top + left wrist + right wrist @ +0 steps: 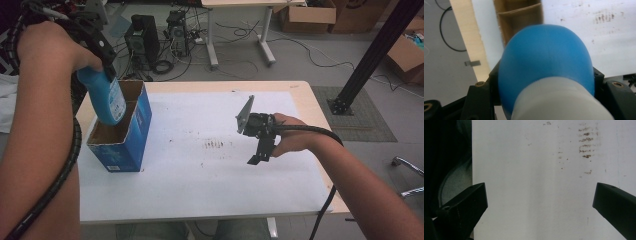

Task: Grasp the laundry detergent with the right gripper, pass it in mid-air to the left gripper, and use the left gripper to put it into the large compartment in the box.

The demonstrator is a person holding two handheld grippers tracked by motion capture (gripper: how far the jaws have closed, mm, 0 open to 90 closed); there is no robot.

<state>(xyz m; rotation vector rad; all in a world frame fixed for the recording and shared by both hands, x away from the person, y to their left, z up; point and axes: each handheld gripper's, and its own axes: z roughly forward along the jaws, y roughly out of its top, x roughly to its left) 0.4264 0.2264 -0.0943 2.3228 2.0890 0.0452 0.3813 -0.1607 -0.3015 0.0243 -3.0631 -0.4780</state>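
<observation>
Now your left gripper (106,67) is clamped on the blue bottle (107,97), its 2 jaws pressing the bottle's sides just below the white cap, as the left gripper view shows up close (544,65). In the high view the bottle hangs neck-up and slightly tilted, its base dipping into the open top of the blue cardboard box (127,137), which stands at about 9 o'clock on the white table mat (210,185). A cardboard divider (520,12) splits the box into compartments; you can't tell which one the bottle is over. Your right gripper (260,150) sits well apart at about 3 o'clock, low over the bare mat, its jaws spread wide with nothing between them. Rusty brown marks (586,141) stain the mat at 12 o'clock ahead of those jaws.
</observation>
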